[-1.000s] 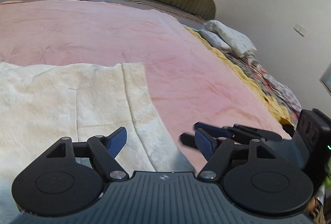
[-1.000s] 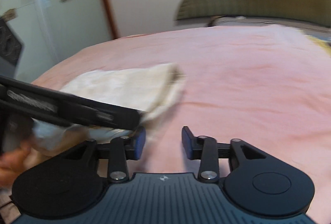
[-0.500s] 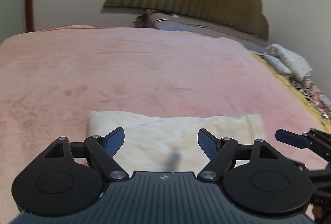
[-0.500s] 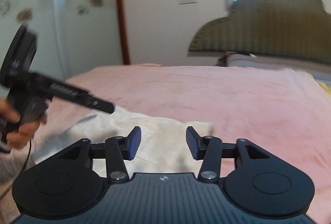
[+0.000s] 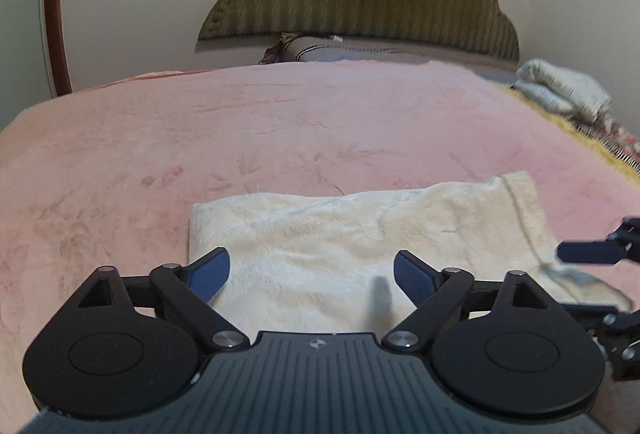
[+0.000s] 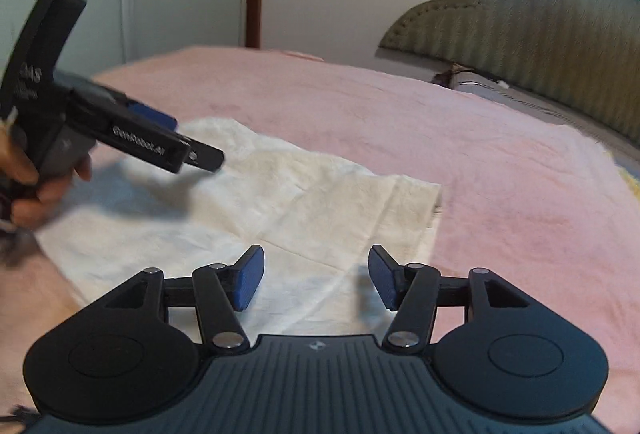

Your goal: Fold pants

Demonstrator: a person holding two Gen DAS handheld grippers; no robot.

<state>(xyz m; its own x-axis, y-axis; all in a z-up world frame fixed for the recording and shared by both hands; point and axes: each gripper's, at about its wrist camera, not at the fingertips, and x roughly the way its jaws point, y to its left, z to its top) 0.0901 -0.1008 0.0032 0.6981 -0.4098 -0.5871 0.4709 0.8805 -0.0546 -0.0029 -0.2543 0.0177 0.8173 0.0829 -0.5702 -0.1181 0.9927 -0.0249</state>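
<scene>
The folded cream pants [image 5: 360, 234] lie flat on the pink bed [image 5: 280, 121]. Left tongs [image 5: 311, 274] and right tongs [image 6: 316, 278] are both opening, spread above the fabric, pinching nothing.

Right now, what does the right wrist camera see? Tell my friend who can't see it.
Folded cream pants lie on a pink blanket covering a bed. The right tool is above them, opening with nothing between its blue pads, while a hand holds the left tool over the pants' left side.
</scene>
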